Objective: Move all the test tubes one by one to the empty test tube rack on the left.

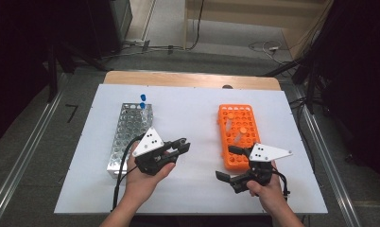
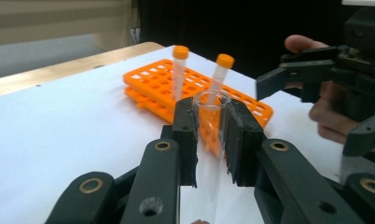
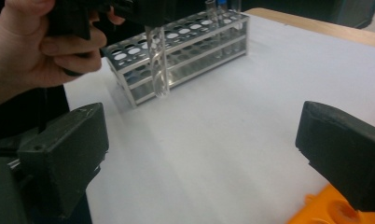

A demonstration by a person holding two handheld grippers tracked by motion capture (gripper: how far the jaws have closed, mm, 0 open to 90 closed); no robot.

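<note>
High view: white sheet on table (image 1: 197,189), left gripper (image 1: 176,150) at lower left of centre, right gripper (image 1: 233,165) at lower right, jaws spread wide with nothing between. Left gripper view, centre: clear uncapped glass tube (image 2: 212,140), round-mouthed and smooth, clamped between the black pads. Behind it, upper middle: orange plastic rack (image 2: 162,86), gridded with holes, carrying two orange-capped tubes (image 2: 178,70). Right gripper view, upper centre: shiny perforated metal rack (image 3: 185,56), just behind the hanging tube.
</note>
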